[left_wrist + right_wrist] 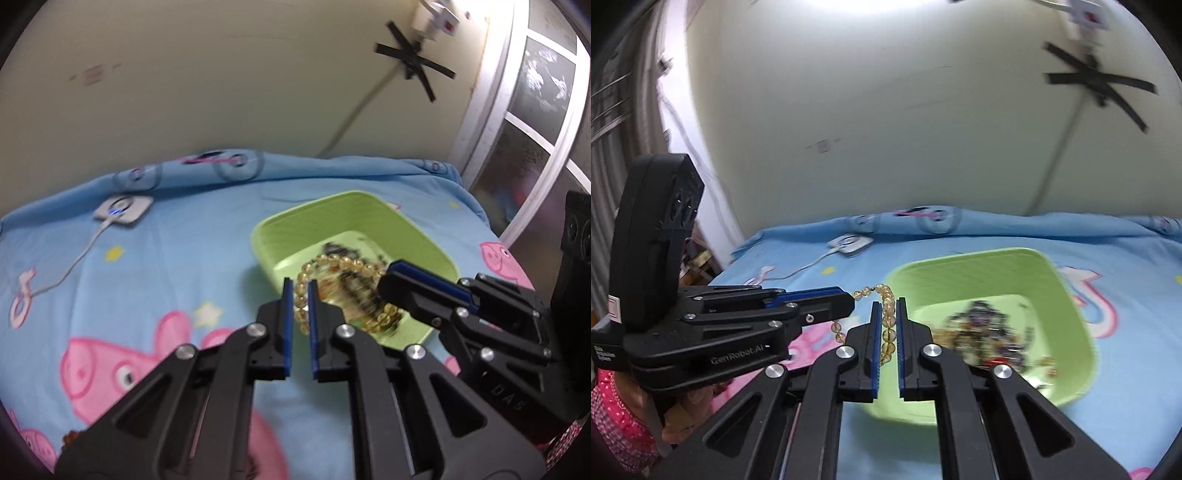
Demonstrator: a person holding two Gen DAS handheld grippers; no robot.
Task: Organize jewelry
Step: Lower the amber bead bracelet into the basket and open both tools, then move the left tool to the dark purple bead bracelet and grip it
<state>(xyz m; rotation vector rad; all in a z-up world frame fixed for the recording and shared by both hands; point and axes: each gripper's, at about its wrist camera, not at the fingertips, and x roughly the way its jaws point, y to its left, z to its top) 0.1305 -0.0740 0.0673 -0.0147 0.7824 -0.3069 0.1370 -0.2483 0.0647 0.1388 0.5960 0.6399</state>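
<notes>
Here we hold an amber bead bracelet between both tools, lifted above a green plastic tray that sits on a blue cartoon-pig bedsheet. Our left gripper has its jaws drawn narrow, and a strand of the beads runs down between the blue pads, so they are pinching that side of the loop. Our right gripper has its jaws equally narrow, with a line of beads caught between its pads in its own view. From the left wrist view the right tool reaches in from the right side, its tip against the far side of the bracelet; from the right wrist view the left tool comes in from the left, its tip meeting the beads near the tray's near-left corner. The loop hangs partly over the tray and partly beyond its left rim. Inside the tray lies a blurred heap of dark jewelry with more amber beads mixed in; we cannot make out the separate pieces. A small white device with a cable rests on the sheet, well apart from the tray, near the wall.
</notes>
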